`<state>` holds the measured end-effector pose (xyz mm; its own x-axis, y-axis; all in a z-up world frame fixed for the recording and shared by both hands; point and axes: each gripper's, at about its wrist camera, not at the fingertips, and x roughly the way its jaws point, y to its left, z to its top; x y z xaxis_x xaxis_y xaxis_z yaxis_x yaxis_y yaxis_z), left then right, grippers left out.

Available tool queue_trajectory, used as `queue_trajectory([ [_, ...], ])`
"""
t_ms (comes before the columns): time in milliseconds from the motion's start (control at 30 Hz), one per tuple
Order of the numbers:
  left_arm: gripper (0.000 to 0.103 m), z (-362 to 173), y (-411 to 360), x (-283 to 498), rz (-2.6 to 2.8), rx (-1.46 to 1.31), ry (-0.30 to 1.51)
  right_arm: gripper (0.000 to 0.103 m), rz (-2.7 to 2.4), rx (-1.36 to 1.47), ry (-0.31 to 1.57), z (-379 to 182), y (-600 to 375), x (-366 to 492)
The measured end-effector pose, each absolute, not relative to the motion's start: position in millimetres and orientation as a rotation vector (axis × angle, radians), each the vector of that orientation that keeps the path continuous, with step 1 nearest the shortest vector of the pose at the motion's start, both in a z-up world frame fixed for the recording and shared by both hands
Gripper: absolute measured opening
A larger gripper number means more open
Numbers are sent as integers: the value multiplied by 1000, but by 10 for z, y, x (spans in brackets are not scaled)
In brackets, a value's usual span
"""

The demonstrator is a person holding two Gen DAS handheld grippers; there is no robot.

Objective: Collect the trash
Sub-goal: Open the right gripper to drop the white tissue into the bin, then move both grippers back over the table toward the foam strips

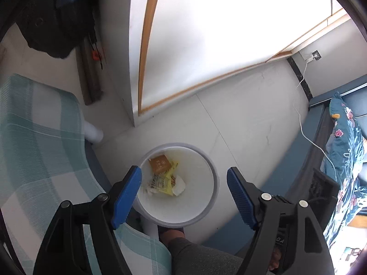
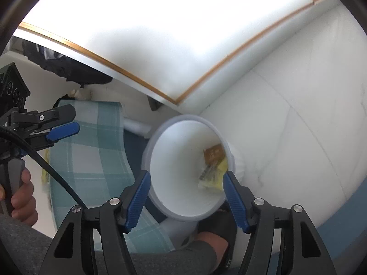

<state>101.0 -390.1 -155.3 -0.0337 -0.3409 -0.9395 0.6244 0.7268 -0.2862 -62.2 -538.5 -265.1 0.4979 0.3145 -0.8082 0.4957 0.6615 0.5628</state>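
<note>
A round white trash bin (image 1: 197, 197) stands on the pale floor. At its bottom lie a brown packet (image 1: 159, 163), yellow wrappers (image 1: 167, 183) and crumpled white paper (image 1: 180, 186). My left gripper (image 1: 183, 170) hangs above the bin, pointing down, its blue pads wide apart with nothing between them. In the right wrist view the bin (image 2: 179, 169) tilts toward me, with the brown packet (image 2: 214, 152) and yellow wrappers (image 2: 220, 178) inside. My right gripper (image 2: 186, 174) is open and empty over its rim. The left gripper (image 2: 76, 119) shows at the far left, held by a hand (image 2: 20, 197).
A teal checked seat cushion (image 1: 41, 149) lies close left of the bin. A white cabinet with wood trim (image 1: 206, 34) stands behind. A bed with floral bedding (image 1: 344, 149) and a white cable (image 1: 302, 123) are at the right. The person's foot (image 1: 174, 236) is beside the bin.
</note>
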Motion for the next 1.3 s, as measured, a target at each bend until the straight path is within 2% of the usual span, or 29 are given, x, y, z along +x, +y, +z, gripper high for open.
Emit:
queue_trajectory([
  [167,74,-1129,-3586,893,-740,253,1234,75,-136,743,950,-2016,-5398,-615],
  [400,76,-590,-3090,933,-607,240,1017,78,-167,569,814,-1230,-5239,-586],
  [467,82,-425,-2902,942,-564,225,972,78,-167,540,773,-1017,-5185,-591],
  [633,83,-87,-2444,948,-482,148,873,78,-190,466,646,-483,-4970,-585],
  [700,84,52,-2184,933,-446,119,822,83,-188,436,575,-239,-4841,-576],
  [833,94,250,-1775,908,-366,95,746,87,-136,356,472,177,-4486,-499],
  [1100,94,424,-948,848,-217,-8,662,98,16,307,376,534,-3656,-283],
  [1300,95,360,-317,889,-115,-95,647,99,144,263,370,516,-2993,-48],
])
